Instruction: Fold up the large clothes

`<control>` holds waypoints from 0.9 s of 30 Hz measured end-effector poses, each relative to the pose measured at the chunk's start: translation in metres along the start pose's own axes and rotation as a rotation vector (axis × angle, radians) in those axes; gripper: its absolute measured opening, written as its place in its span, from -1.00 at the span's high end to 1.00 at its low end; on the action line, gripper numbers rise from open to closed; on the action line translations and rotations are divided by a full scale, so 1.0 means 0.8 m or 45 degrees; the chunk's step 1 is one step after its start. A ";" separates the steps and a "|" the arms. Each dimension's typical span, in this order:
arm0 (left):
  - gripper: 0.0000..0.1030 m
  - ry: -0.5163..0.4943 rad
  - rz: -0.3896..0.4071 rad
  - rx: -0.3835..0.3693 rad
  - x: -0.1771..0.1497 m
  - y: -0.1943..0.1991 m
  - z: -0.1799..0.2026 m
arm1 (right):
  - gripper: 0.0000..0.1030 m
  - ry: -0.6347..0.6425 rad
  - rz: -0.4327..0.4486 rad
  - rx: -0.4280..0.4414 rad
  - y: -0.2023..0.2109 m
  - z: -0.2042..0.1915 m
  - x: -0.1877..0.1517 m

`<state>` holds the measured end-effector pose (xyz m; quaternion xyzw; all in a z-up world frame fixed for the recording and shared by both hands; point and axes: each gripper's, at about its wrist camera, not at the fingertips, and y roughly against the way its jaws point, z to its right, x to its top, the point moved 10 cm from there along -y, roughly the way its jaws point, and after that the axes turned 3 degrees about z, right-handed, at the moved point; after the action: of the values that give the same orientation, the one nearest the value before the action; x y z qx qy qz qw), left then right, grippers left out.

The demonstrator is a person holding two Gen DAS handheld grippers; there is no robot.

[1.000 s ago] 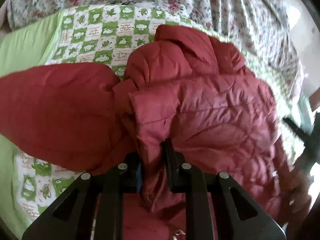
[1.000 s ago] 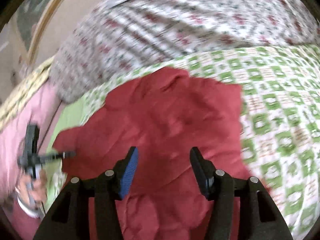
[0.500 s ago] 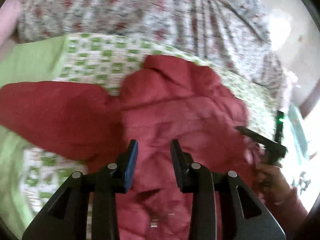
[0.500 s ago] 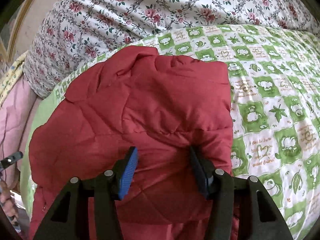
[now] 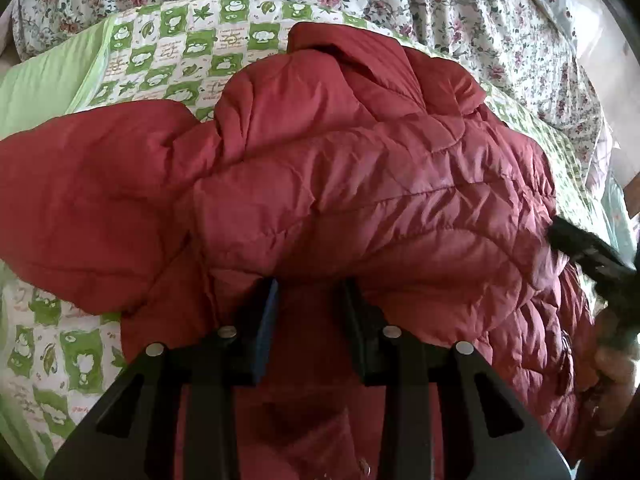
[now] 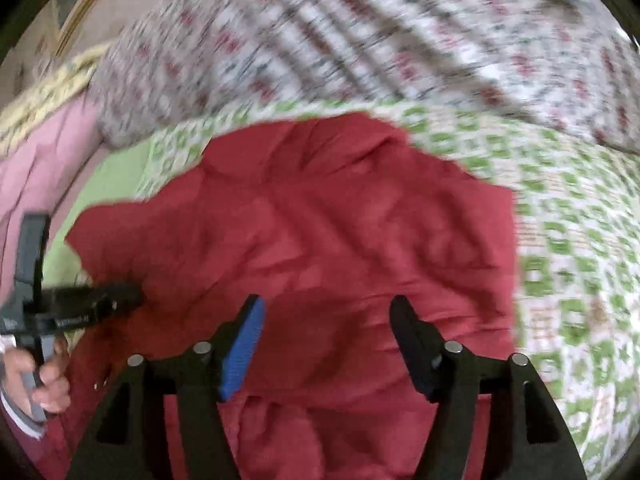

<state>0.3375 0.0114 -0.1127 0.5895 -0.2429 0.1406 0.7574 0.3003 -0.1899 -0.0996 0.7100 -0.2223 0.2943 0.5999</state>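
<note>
A red quilted jacket (image 5: 360, 184) lies spread on a green-and-white checked quilt (image 5: 168, 56), with a floral bedcover (image 5: 460, 8) bunched up beyond it. In the left wrist view the left gripper (image 5: 310, 288) sits low against the garment, its jaws parted to a middling gap with a puffy fold of the jacket bulging just ahead of the fingertips and red fabric showing between them; nothing is pinched. That view is sharp and shows the stitching, a sleeve stretching off to the tool's left over the quilt, and the collar at the far end. It also catches the other tool at its right edge, dark and blurred against the jacket's side. The right wrist view is smeared by motion, so detail is poor, but the right gripper (image 6: 326, 312) clearly stands wide apart above the jacket, with its blue-padded finger (image 6: 244, 348) on the left, and it seems to hold nothing. Only this view shows the pink cloth (image 6: 44, 152) off to its left and the person's left hand (image 6: 36, 376) wrapped round the other tool's handle.
</note>
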 end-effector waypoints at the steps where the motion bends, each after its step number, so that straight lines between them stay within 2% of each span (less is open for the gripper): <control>1: 0.40 -0.001 0.000 -0.002 -0.001 0.003 -0.001 | -0.30 0.016 -0.059 -0.039 -0.017 0.002 -0.010; 3: 0.40 0.004 -0.006 -0.023 -0.011 0.000 -0.008 | -0.31 -0.001 -0.138 -0.043 -0.043 0.010 -0.030; 6: 0.41 0.028 -0.006 -0.057 -0.013 -0.009 -0.013 | -0.31 -0.008 -0.131 -0.030 -0.053 0.016 -0.034; 11: 0.41 0.006 0.012 -0.018 -0.014 -0.016 -0.010 | -0.33 0.010 -0.125 -0.054 -0.061 0.015 -0.032; 14: 0.41 0.017 0.018 -0.030 -0.012 -0.014 -0.011 | -0.33 -0.004 -0.119 -0.049 -0.062 0.016 -0.030; 17: 0.38 0.059 0.038 -0.112 -0.010 0.004 -0.011 | -0.33 -0.011 -0.108 -0.038 -0.048 0.012 -0.030; 20: 0.13 0.106 0.072 -0.196 -0.010 0.029 -0.014 | -0.33 -0.060 -0.073 -0.019 -0.018 0.012 -0.026; 22: 0.01 0.120 0.097 -0.164 -0.011 0.041 -0.024 | -0.33 -0.077 -0.055 -0.006 -0.002 0.011 -0.024; 27: 0.01 0.213 0.107 -0.129 -0.023 0.057 -0.059 | -0.37 -0.114 -0.039 0.066 0.032 0.005 -0.033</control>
<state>0.3085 0.0704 -0.0940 0.5259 -0.2103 0.2085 0.7973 0.2647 -0.1997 -0.0997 0.7411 -0.2303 0.2587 0.5752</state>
